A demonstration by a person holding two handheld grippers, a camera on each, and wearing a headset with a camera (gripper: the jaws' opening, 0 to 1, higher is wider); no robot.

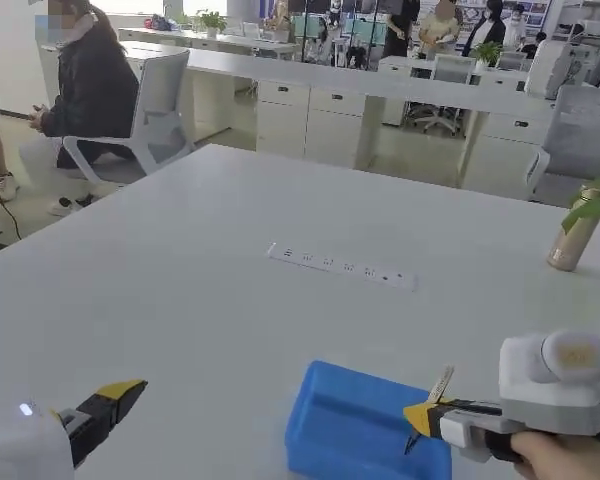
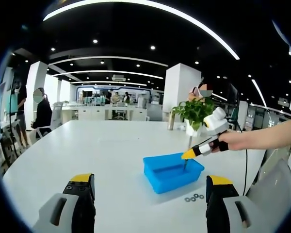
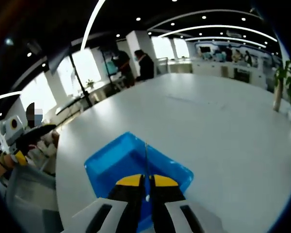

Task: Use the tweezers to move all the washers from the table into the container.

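The washers (image 2: 194,197) lie in a small cluster on the white table (image 2: 111,150), at the lower right of the left gripper view, just beside the near wall of the blue container (image 2: 177,180) and outside it; we count three or four, though they are too small to be sure. Above them, right of centre in that view, the right gripper (image 2: 194,153) has its jaws pressed together on the tweezers (image 2: 189,144), whose tips point down into the container's open top. The right gripper view agrees: the tweezers (image 3: 146,158) run as a thin line up from between the closed jaws, over the blue inside of the container (image 3: 99,162). Whether the tips hold a washer we cannot tell. The left gripper (image 2: 149,194) hangs at the bottom of its own view with jaws spread wide, gripping nothing. We judge the work to be at the container end of a transfer, with washers left to move. The next move calls for lifting the tips clear of the rim, swinging them over the cluster, and lowering them to nip one ring by its edge without scattering the others.
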